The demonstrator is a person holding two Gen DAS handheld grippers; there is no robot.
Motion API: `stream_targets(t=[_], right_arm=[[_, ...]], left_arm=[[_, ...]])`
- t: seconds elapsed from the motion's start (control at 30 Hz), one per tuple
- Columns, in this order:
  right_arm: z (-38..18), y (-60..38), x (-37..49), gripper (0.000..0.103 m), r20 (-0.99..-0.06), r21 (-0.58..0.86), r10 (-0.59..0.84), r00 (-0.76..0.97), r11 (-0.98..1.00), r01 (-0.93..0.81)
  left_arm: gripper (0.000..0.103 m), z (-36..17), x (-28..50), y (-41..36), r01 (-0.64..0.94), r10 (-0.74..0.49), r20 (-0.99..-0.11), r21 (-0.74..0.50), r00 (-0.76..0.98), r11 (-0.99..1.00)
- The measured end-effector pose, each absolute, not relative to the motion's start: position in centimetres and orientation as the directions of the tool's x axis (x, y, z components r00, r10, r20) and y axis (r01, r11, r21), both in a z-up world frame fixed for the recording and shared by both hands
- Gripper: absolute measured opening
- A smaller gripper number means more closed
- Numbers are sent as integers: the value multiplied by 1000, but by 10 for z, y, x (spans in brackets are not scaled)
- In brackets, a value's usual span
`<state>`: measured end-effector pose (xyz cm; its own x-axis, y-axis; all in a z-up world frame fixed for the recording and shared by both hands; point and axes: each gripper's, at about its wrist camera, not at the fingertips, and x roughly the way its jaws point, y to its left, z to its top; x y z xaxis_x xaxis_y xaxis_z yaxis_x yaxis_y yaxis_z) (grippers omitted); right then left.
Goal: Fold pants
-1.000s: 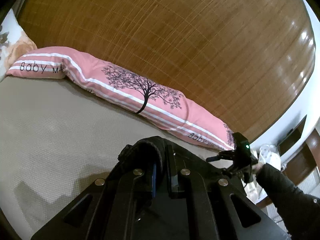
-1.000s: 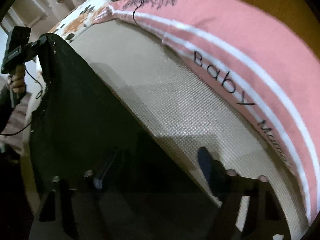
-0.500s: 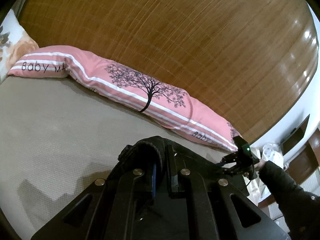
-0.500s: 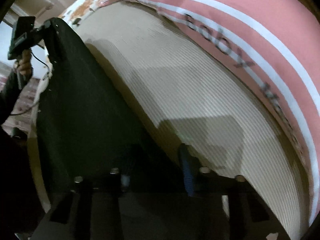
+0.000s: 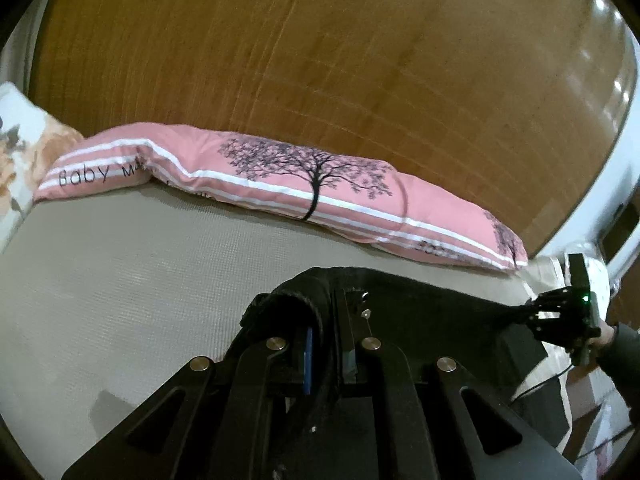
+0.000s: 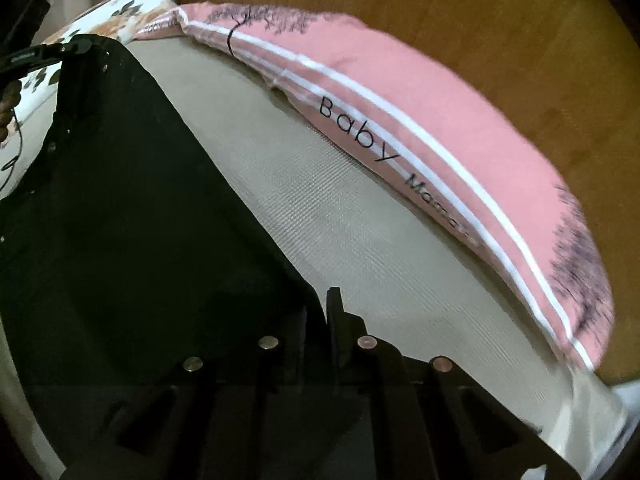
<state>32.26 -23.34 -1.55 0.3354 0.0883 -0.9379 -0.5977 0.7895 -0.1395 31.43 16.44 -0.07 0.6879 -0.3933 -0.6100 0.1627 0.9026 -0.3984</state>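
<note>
The black pants hang stretched between my two grippers above the beige bed. My left gripper is shut on one corner of the waistband, bunched over its fingers. My right gripper is shut on the other corner; the pants spread as a wide dark sheet to its left. The right gripper also shows at the far right of the left wrist view. The left gripper shows at the top left of the right wrist view.
A long pink pillow with a tree print and "Baby" lettering lies along the wooden headboard. A floral pillow sits at the left. The bed edge and a cable are at the right.
Both grippers have moved down and toward the pillow with the pants. The right gripper has swung and its jaws have closed tighter on the cloth.
</note>
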Motion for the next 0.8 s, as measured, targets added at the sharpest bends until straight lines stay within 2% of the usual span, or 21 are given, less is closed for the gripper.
stream_targets(t=[0.27,0.4,0.6,0.8], right_arm=[[24,-242,231,6,-897,-231,18,442,833,-503],[20,-242,181,5,-900,-198,24,434,866,-459],[-11,-243,127,5,-927,-136,42,374,890,-436],[-41,-242,110,5,-940,-118,31,341,906,-406]], left_arm=[[8,26,230,164,212,-429,-590,-402,684,891],[8,18,183,165,215,-439,-616,-406,654,888],[8,-21,134,166,165,-421,-697,-405,580,899],[10,-56,114,152,181,-350,-786,-300,510,937]])
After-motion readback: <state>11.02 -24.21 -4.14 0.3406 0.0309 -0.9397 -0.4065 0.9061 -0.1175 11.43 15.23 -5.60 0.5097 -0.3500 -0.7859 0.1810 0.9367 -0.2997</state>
